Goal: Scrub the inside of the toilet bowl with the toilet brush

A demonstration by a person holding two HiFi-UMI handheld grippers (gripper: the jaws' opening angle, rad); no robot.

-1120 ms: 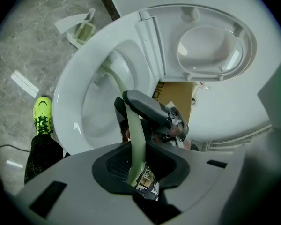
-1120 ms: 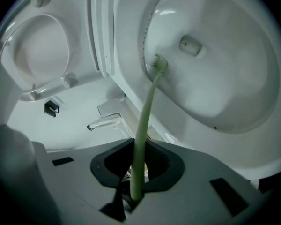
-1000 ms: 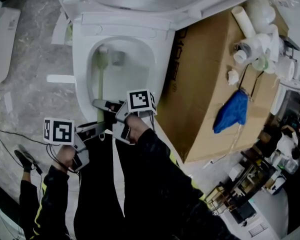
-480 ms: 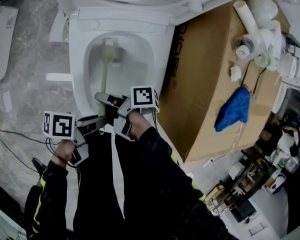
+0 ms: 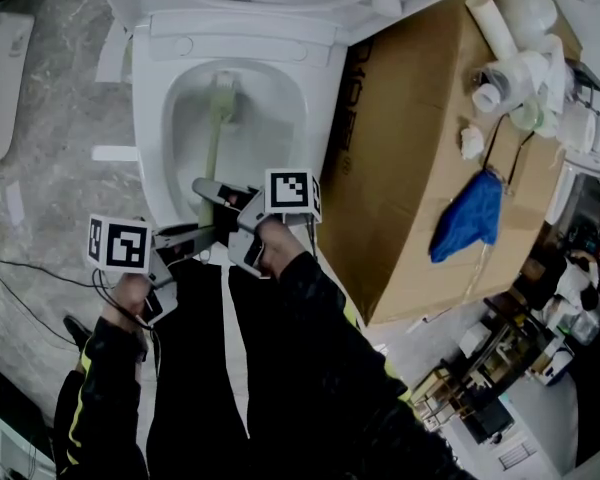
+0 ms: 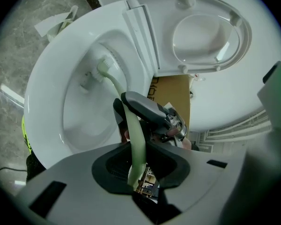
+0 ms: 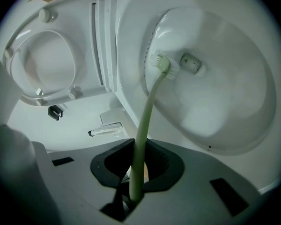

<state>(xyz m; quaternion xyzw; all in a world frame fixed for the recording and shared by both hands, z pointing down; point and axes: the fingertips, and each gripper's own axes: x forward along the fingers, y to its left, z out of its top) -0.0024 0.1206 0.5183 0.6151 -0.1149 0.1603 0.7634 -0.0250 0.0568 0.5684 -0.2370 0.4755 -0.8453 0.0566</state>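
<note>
Grip: my left gripper (image 6: pixel 138 172) and right gripper (image 7: pixel 136 184) fingers both clamped the pale green plastic toilet brush (image 5: pixel 218 128).
Progress: bristles touched the white ceramic toilet bowl (image 5: pixel 148 158) at its rear wall (mid-scrub, I judged); other walls were left to do.

Right tool (image 5: pixel 206 189) holds toilet brush (image 5: pixel 218 128) inside toilet bowl (image 5: pixel 151 158).

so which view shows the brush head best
The right gripper view: the brush head sits unobstructed, bristles visible, against the toilet bowl wall. The left gripper view shows it smaller and farther off; the head view shows it small from above.
</note>
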